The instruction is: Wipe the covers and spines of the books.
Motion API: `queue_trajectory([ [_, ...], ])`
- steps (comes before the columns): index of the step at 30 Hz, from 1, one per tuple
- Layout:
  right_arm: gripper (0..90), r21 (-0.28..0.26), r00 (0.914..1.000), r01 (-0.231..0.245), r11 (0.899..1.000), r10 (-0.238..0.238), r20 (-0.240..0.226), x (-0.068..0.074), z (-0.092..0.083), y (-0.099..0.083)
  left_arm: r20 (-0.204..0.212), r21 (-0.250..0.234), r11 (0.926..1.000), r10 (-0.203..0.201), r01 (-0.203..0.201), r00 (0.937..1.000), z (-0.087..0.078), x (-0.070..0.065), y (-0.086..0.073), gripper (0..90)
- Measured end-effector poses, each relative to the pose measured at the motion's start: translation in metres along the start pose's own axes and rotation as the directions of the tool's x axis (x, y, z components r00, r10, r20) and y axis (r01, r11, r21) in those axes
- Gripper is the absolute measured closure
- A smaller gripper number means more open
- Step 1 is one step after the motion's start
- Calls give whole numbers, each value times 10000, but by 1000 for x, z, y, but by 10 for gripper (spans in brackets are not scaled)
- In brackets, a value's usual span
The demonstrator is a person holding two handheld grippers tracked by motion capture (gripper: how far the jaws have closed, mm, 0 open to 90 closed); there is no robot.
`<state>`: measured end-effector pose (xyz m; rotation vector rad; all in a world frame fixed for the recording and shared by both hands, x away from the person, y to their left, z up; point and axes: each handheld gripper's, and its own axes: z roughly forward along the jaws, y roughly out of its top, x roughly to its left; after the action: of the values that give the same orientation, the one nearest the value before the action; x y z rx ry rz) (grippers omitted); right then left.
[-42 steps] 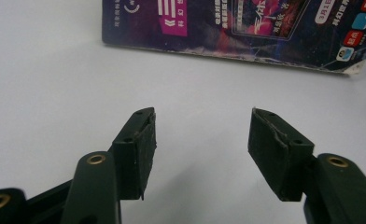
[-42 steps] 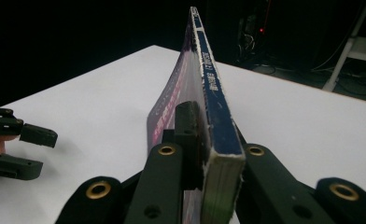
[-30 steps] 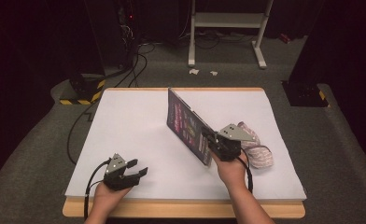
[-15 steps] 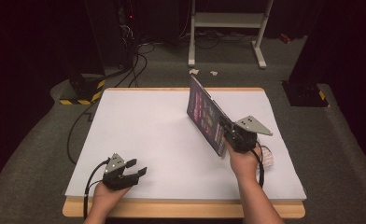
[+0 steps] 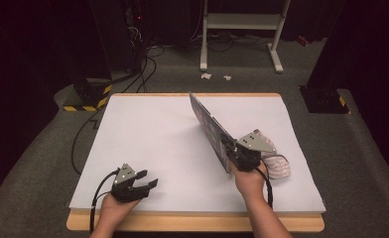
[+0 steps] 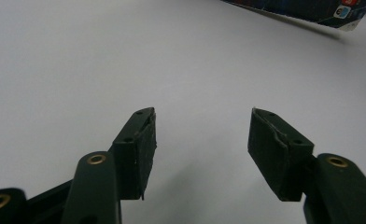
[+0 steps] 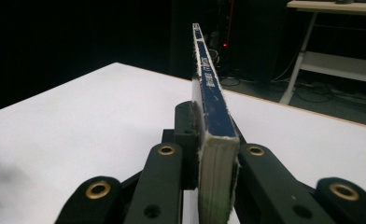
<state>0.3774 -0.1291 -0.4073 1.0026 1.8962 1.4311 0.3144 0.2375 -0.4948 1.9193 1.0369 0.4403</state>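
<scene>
We've got the book (image 5: 210, 127) clamped by its spine edge in the right gripper (image 5: 230, 150), tilted up around 3 o'clock on the table (image 5: 148, 129). Left gripper (image 5: 145, 179) idles half-open at 7 o'clock. Next it probably needs a gentle lowering.

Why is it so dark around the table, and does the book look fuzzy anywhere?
In the high view, light falls on the white table while the room behind stays nearly black. In the right gripper view, the book is soft up close at the jaws. In the left gripper view, it throws a thin shadow at the top edge.
</scene>
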Motion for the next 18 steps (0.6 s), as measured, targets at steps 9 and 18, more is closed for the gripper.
queue_trajectory([
  [9,841,241,9982,314,9992,-301,-513,25,10,-6,60,52,10000,70,-71,10000,0,0,0,420],
  [18,840,559,9941,445,9974,-387,-1010,46,21,-19,89,119,9998,126,-127,9999,2,-1,0,420],
])
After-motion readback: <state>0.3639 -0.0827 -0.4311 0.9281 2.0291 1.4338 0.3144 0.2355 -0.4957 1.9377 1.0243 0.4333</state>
